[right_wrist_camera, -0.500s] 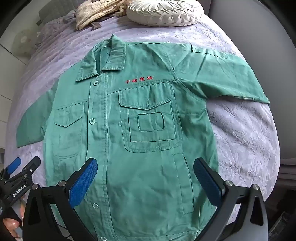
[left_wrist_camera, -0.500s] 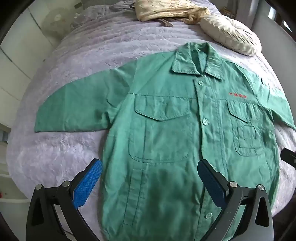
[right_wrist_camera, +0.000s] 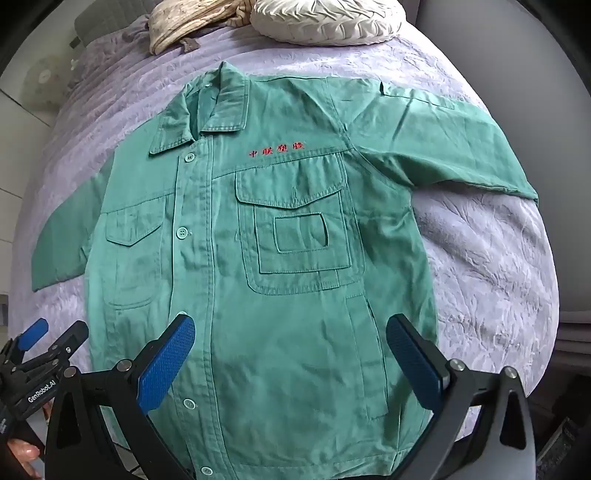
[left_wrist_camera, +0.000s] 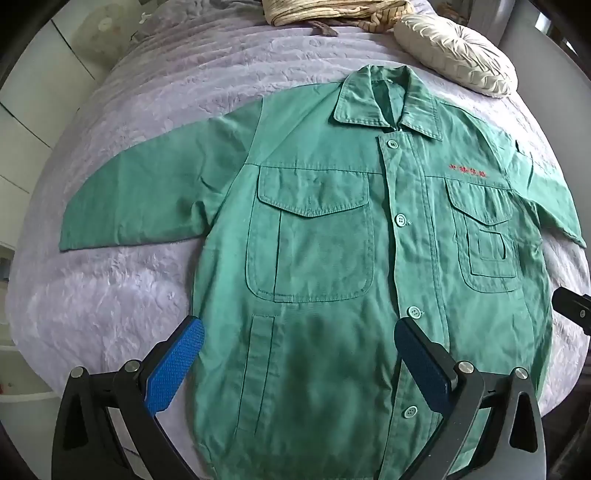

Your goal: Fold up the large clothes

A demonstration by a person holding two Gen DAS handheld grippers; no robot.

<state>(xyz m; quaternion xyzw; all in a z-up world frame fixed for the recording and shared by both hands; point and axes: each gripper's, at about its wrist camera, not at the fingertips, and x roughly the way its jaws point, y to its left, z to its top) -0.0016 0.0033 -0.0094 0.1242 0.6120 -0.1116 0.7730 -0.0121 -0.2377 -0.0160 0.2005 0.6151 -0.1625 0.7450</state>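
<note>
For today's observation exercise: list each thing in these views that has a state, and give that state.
green jacket: spread flat, buttoned, front up, unfolded
sleeves: both stretched out sideways
left gripper: open, holding nothing
right gripper: open, holding nothing
round cushion: lying at the bed's far end

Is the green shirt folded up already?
No, the green shirt lies flat on the purple bedspread with both sleeves spread out.

Green jacket is matt woven cloth, lightly creased, with glossy plastic buttons and red embroidered lettering. Bed cover is lilac, crinkled, fuzzy fabric. Cushion is cream pleated cloth. Both grippers are matt black plastic with blue textured pads and shiny metal screws.
</note>
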